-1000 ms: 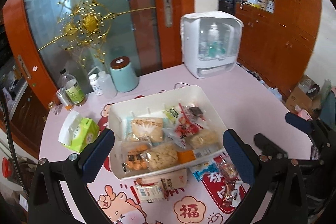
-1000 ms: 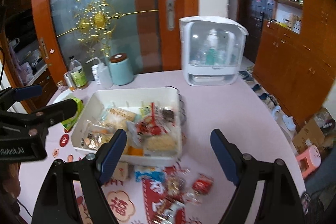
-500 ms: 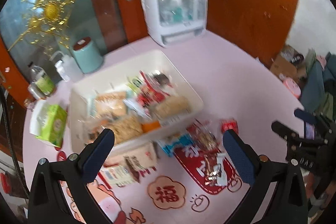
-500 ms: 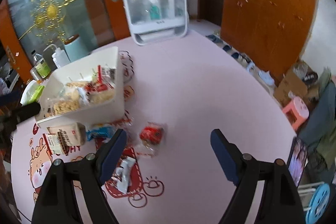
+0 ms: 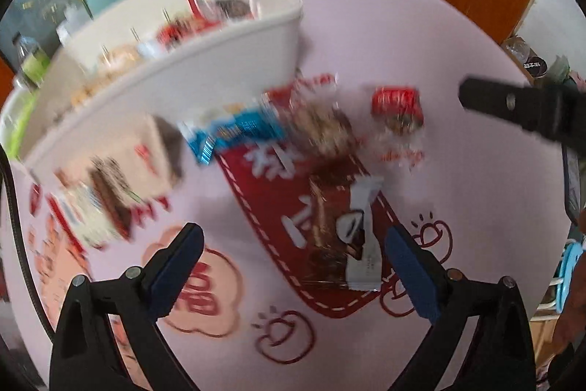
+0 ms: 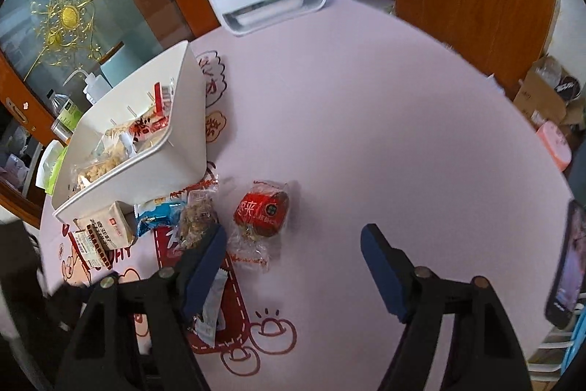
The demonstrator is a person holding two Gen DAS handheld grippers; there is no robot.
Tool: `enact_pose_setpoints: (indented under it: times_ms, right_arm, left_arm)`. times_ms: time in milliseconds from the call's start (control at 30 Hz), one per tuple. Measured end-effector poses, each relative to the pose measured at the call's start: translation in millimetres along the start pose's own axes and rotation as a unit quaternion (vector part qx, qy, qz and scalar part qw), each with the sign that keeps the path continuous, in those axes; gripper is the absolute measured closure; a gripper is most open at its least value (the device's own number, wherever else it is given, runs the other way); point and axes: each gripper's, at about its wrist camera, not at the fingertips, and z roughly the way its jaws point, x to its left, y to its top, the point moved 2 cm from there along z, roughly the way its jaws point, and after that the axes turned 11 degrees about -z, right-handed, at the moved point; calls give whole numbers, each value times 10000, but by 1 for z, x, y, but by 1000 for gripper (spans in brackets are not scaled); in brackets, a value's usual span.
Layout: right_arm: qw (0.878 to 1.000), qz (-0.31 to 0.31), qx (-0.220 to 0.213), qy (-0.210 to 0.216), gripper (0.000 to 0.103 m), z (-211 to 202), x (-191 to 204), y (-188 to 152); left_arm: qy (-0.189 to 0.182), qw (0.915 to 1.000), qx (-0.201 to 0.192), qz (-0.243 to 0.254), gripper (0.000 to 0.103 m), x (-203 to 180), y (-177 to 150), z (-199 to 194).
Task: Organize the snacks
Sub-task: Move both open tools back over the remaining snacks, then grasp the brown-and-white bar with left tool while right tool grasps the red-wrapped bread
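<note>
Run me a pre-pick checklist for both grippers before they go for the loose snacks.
1. Left gripper free of any snack, jaws just closing slightly: ok.
2. Right gripper free of any snack, jaws just closing: ok.
3. Brown packet between left jaws: ok.
4. Red snack between right jaws: not ok, it lies ahead.
5. Bin has room: cannot tell.
6. Left view sharp: not ok, blurred.

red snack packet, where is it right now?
Right wrist view: red snack packet lies on the pink table, right of the white bin, ahead of the right gripper.
</note>
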Motion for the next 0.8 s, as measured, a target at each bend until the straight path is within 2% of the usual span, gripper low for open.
enact_pose_setpoints:
  times_ms: [200,233,400,433,500,533,567,800]
  right_arm:
    - [9992,96,190,331,27,30,3,10]
    - [9990,97,234,382,27,36,5,11]
    - [9974,-15,434,572,31,59,17,18]
    - [9970,-34,481,599,36,63,19,18]
    - [9960,-69,633,632,43,73,23,18]
    - [9954,-77,704,640,50,77,24,18]
    - [9946,-85,786,669,52,81,25,17]
    - [9942,-199,734,763,57,82,27,15]
  left_arm:
    - [-33,9995,162,-254,11,-6,-6,27]
    - [-26,9994,186,-291,16,-6,-6,31]
    - [9,9993,15,-361,20,-11,-6,34]
    - [1,9993,-24,-376,24,-11,-8,33]
    - [-13,9992,-136,-370,39,-13,-9,30]
    - [-24,9993,-161,-346,52,-13,-9,27]
    - [-34,9993,-173,-323,63,-14,-9,26]
    - [-103,9993,-17,-349,67,0,-8,24]
